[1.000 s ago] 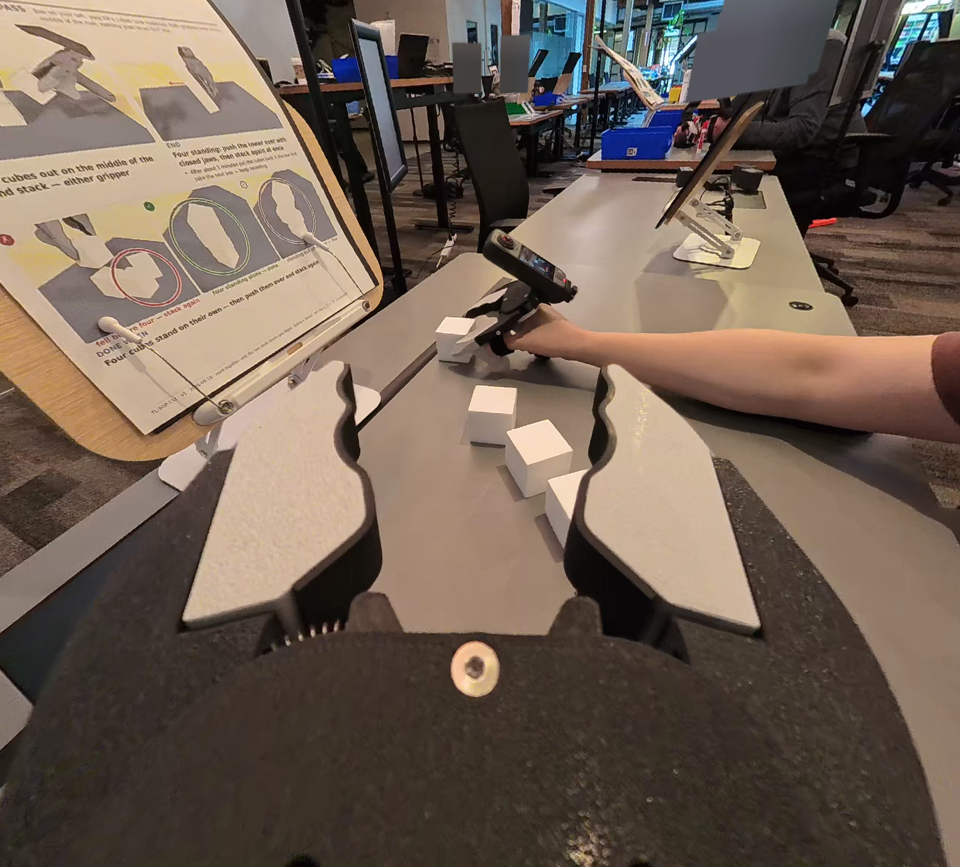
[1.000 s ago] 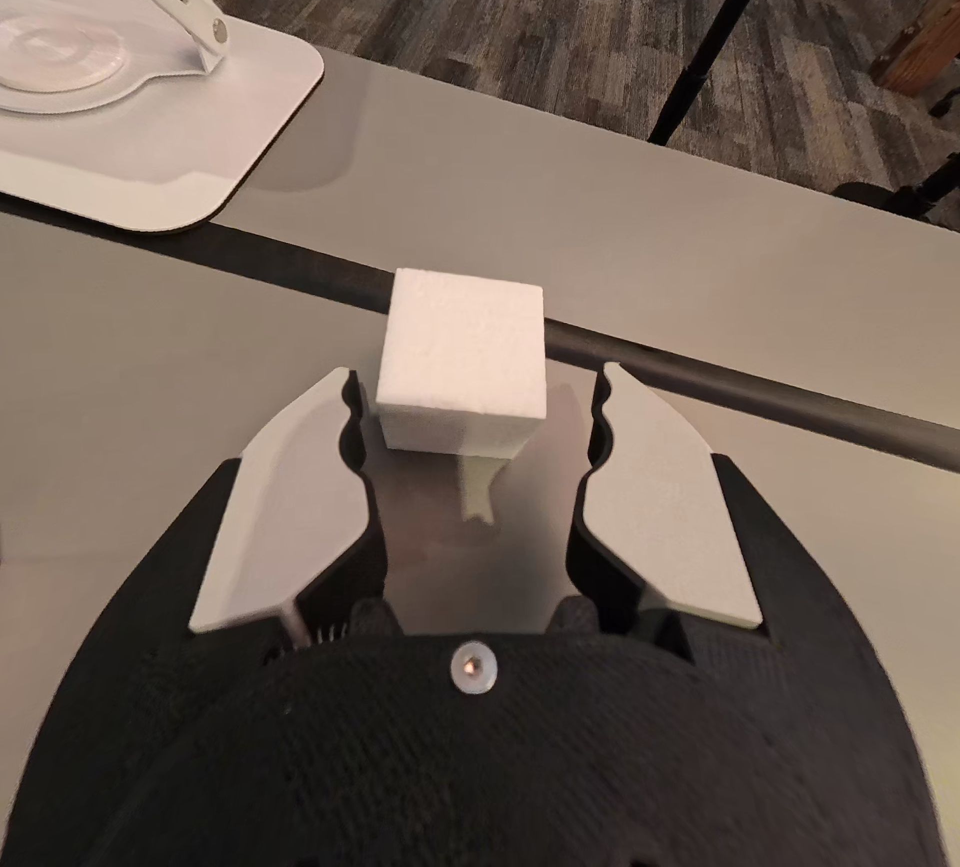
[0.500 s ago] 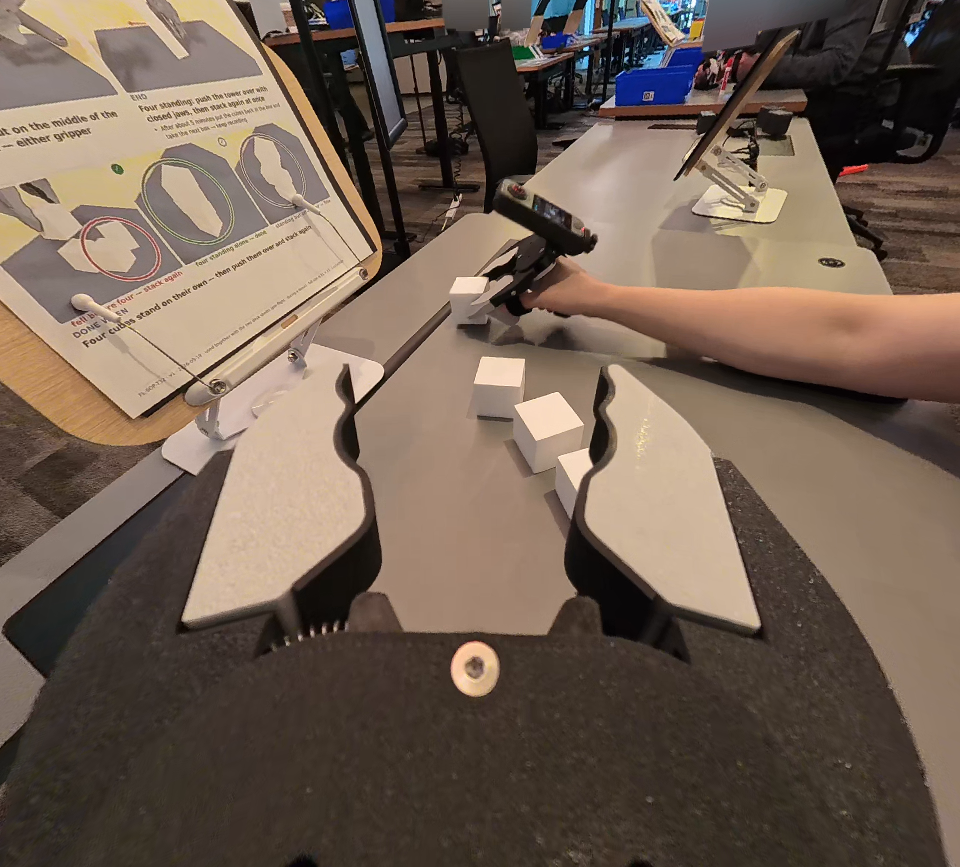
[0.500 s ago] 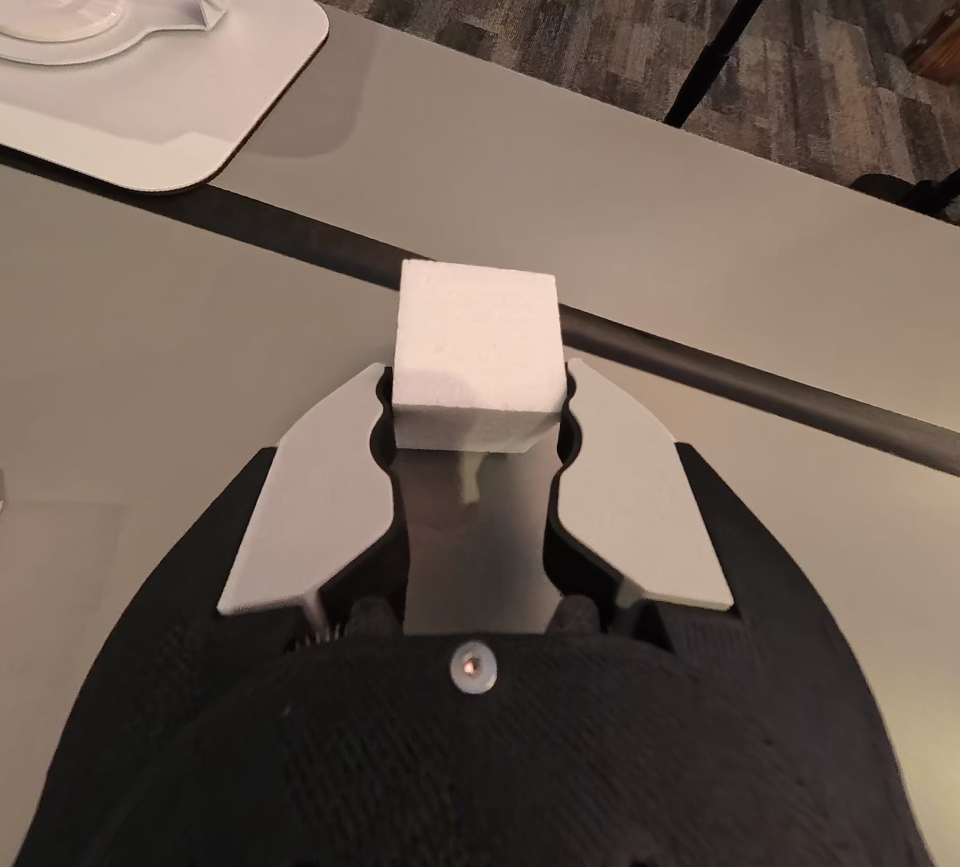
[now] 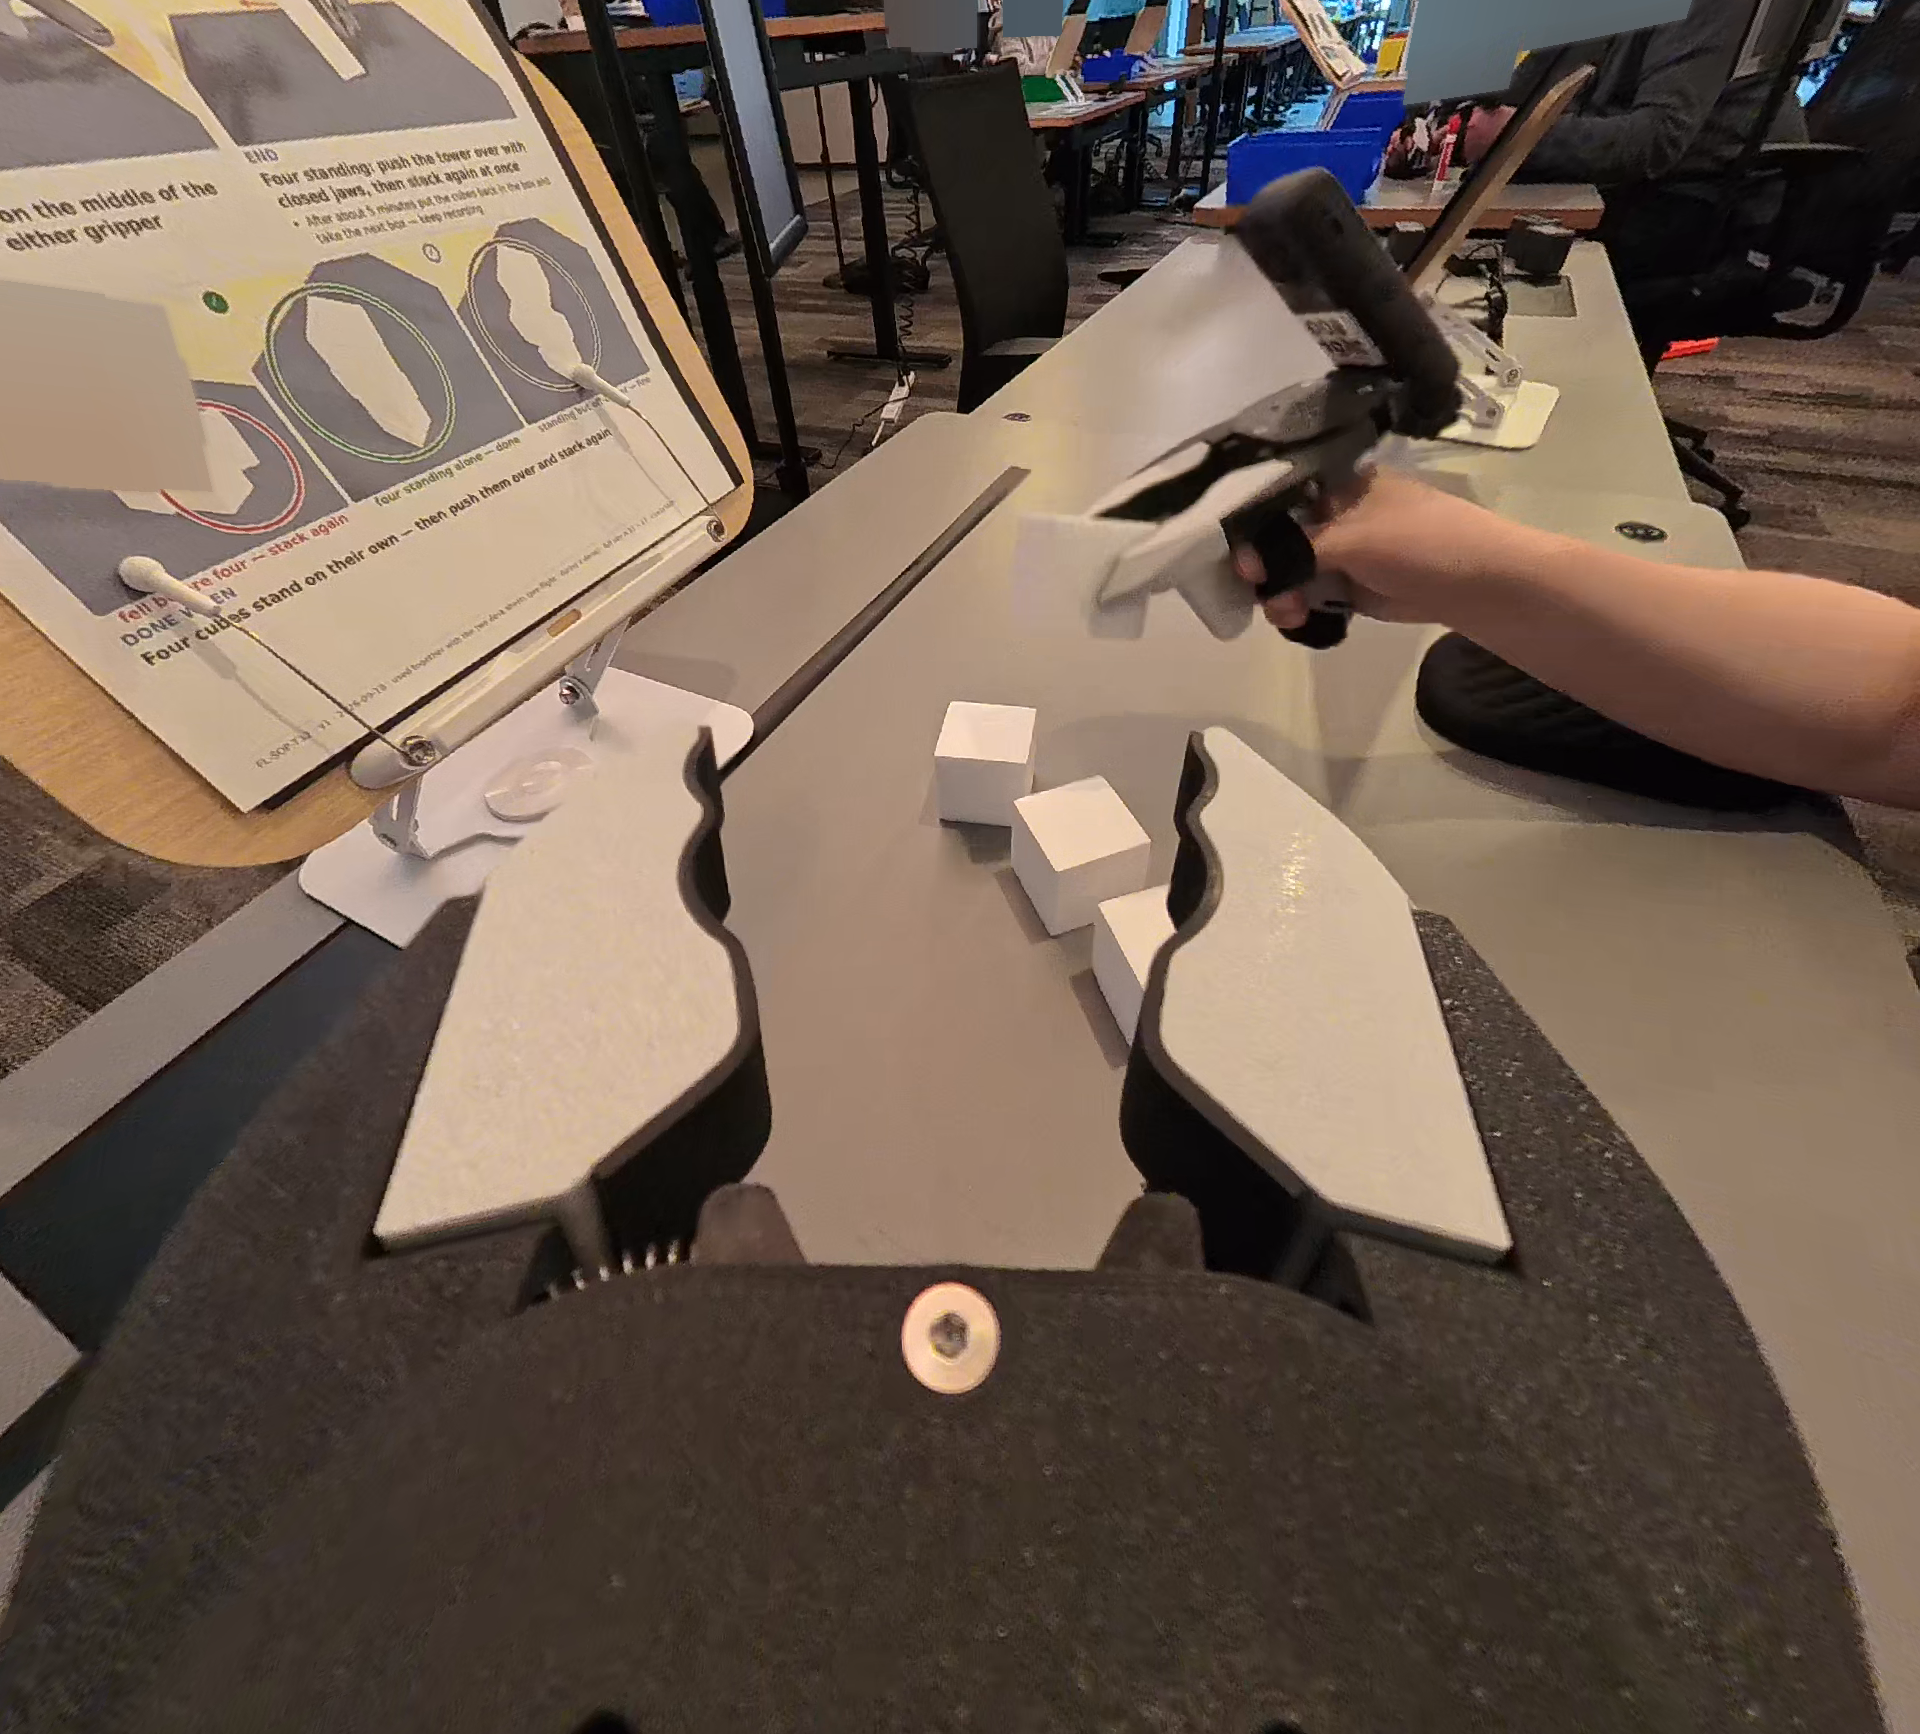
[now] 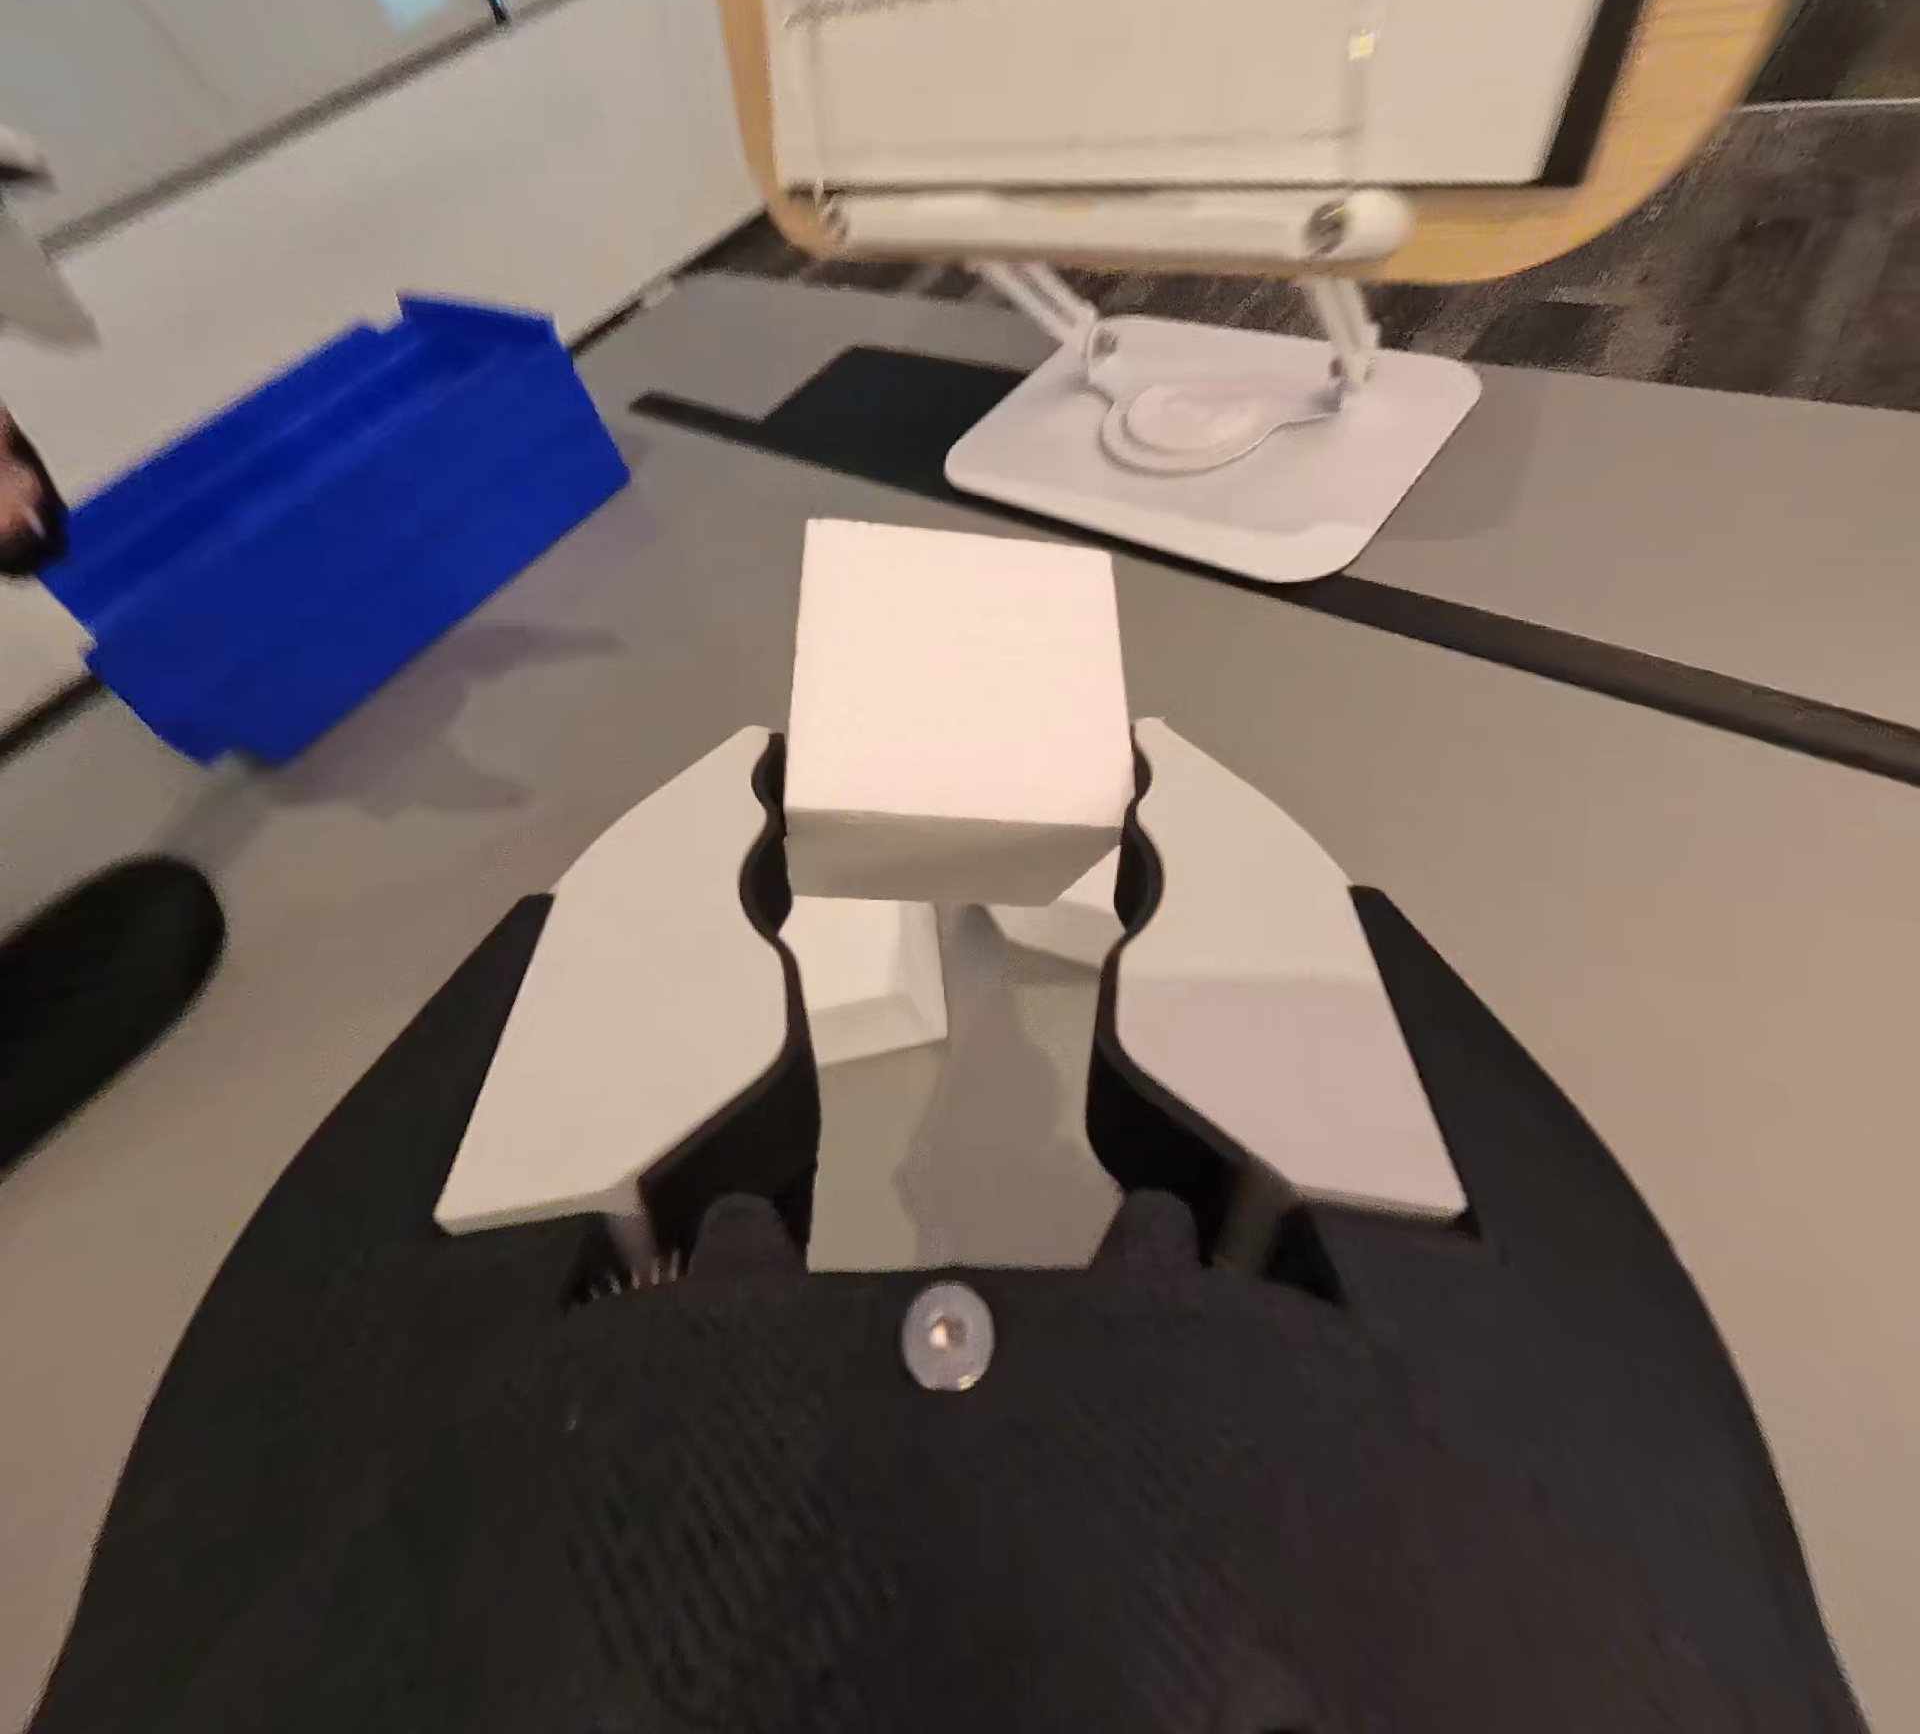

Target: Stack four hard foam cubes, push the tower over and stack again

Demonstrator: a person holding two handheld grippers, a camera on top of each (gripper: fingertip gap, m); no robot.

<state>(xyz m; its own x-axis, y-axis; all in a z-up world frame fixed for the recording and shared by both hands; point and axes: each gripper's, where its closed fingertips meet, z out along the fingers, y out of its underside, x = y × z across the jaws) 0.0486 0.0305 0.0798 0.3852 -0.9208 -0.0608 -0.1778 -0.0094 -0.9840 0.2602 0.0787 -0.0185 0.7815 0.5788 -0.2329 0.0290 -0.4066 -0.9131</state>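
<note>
White foam cube [image 6: 956, 697] pinched in R tongs [image 6: 951, 811], lifted off grey desk [image 5: 894, 1113], above the others. L tongs [image 5: 940, 895] spread wide, holding nothing, low over desk. Three cubes lie in a loose row on desk: far cube [image 5: 982, 775], mid cube [image 5: 1078, 851], near cube [image 5: 1132, 957] partly hidden behind L finger. Mid and near look touching; far one just beside. No tower standing yet. Est. first placement pending; three lifts left, then push-over and restack.

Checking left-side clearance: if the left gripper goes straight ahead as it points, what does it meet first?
Probably nothing soon: left gripper is open over bare table; the three loose cubes lie right of its line. Depth unclear.
</note>
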